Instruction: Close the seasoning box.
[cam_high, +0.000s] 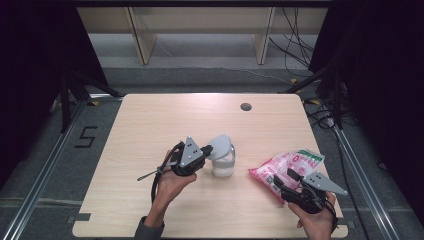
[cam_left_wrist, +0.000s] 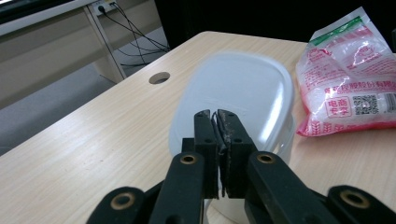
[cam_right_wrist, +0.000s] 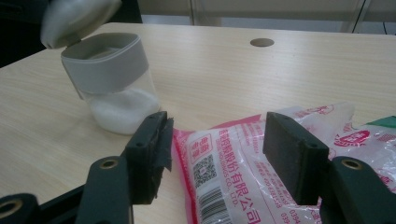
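A clear jar (cam_high: 223, 166) with a grey-white collar holds white powder and stands at mid-table. Its white hinged lid (cam_high: 220, 144) is tipped up. My left gripper (cam_high: 206, 149) is shut on the lid's near edge; in the left gripper view the jaws (cam_left_wrist: 217, 135) pinch that thin rim, with the lid (cam_left_wrist: 243, 88) spreading out beyond them. A pink and white printed bag (cam_high: 290, 165) lies to the right of the jar. My right gripper (cam_high: 282, 181) hovers at the bag's near end, open. Its jaws (cam_right_wrist: 217, 140) stand apart over the bag (cam_right_wrist: 243, 158), and the jar (cam_right_wrist: 116, 88) sits to the left.
The wooden table (cam_high: 165, 115) has a round cable hole (cam_high: 245, 106) near its far edge. Beyond it are pale shelf legs (cam_high: 142, 40) and floor cables (cam_high: 295, 45). Dark curtains flank both sides.
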